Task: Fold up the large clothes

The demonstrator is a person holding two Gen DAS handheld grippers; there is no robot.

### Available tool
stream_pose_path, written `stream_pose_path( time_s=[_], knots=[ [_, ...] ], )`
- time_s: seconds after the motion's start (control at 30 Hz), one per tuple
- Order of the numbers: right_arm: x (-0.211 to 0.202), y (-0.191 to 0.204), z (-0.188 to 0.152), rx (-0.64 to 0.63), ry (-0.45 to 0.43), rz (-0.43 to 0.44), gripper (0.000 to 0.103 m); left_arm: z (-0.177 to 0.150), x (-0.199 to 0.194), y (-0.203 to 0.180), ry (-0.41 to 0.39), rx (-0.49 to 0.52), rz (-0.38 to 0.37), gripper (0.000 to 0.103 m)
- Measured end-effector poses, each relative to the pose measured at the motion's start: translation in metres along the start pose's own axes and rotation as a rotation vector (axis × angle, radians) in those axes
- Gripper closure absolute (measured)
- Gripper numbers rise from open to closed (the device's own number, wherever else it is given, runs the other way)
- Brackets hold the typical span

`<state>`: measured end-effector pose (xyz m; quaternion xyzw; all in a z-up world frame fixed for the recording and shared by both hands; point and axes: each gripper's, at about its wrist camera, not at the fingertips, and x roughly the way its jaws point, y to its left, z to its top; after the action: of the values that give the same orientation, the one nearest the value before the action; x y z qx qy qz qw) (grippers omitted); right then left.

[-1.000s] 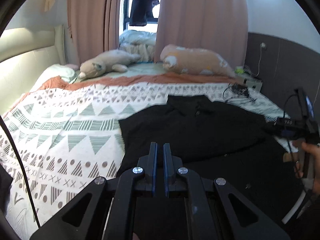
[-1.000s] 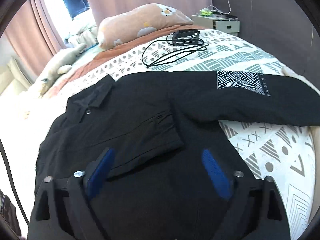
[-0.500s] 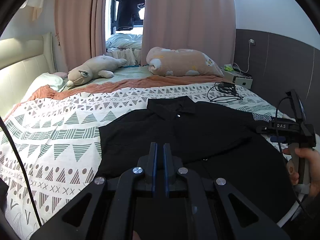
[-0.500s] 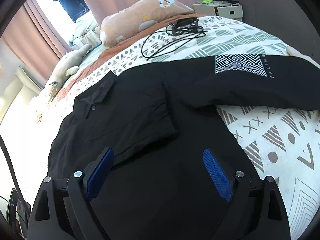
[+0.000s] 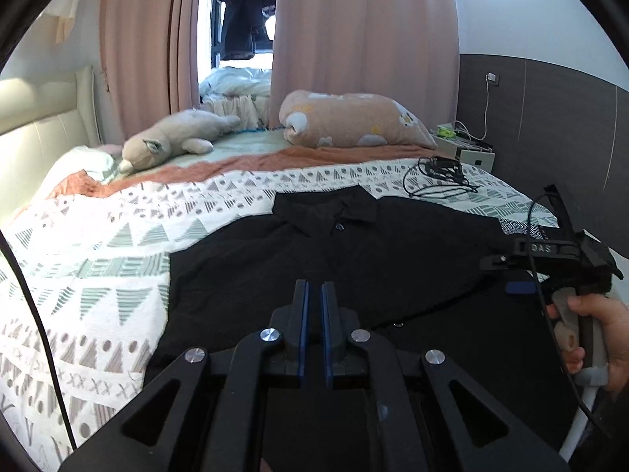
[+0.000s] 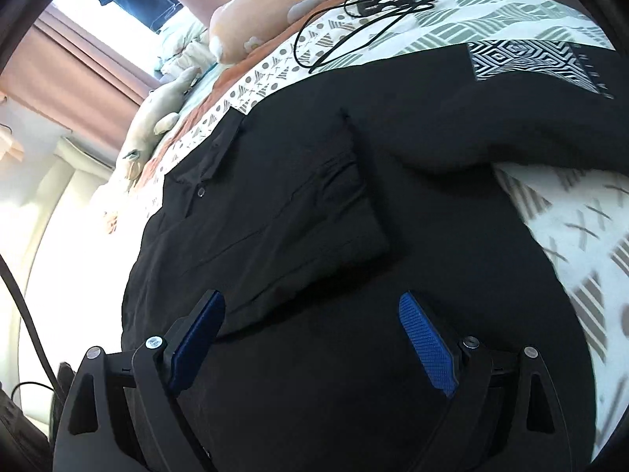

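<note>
The left hand-held gripper (image 5: 313, 295) is clenched, its blue pads nearly touching with no cloth visible between them; it hovers above the lower part of a black shirt (image 5: 354, 244). The right hand-held gripper (image 6: 310, 314) is released, its jaws wide but having just narrowed a little, with shirt fabric lying below and between them, not pinched. In the left wrist view a person's hand (image 5: 597, 334) holds that right tool near the bed's right edge.

The black shirt lies spread across the patterned bedspread (image 5: 98, 275), collar (image 5: 334, 212) towards the far side of the bed, one sleeve already folded over the body (image 6: 314, 204). The other sleeve, with a black-and-white patch (image 6: 523, 59), stretches towards the right edge.

Likely risks: the open jaws may close on one layer only, or catch the bedspread with the shirt, dragging both. A pull from one side could slide the folded sleeve out of place. A black cable (image 6: 354, 11) lies just beyond the far sleeve and could snag if the cloth sweeps that way.
</note>
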<state>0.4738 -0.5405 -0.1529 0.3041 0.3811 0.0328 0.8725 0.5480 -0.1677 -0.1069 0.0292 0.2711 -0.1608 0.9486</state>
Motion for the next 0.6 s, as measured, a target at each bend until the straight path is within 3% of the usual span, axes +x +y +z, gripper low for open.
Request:
stream_pose_path(
  time_s=[0.07, 0.17, 0.37, 0.5, 0.53, 0.6],
  knots=[
    [0.007, -0.001, 0.007, -0.018, -0.013, -0.018, 0.064, -0.002, 0.009, 0.003, 0.043, -0.023, -0.017, 0.095],
    [0.019, -0.011, 0.013, 0.002, -0.014, -0.018, 0.085, -0.005, 0.019, 0.006, 0.087, -0.048, -0.026, 0.095],
    [0.021, -0.021, 0.022, 0.015, -0.117, 0.012, 0.086, -0.011, 0.04, 0.015, 0.179, -0.117, -0.002, 0.095],
    [0.027, -0.02, 0.016, 0.028, -0.076, -0.017, 0.085, -0.016, 0.043, 0.021, 0.207, -0.136, 0.003, 0.095],
    [0.025, -0.019, 0.014, 0.04, -0.071, -0.012, 0.082, -0.016, 0.043, 0.023, 0.208, -0.147, -0.006, 0.095],
    [0.016, -0.018, 0.011, 0.067, -0.072, 0.001, 0.057, -0.016, 0.039, 0.025, 0.2, -0.173, -0.036, 0.095]
  ],
)
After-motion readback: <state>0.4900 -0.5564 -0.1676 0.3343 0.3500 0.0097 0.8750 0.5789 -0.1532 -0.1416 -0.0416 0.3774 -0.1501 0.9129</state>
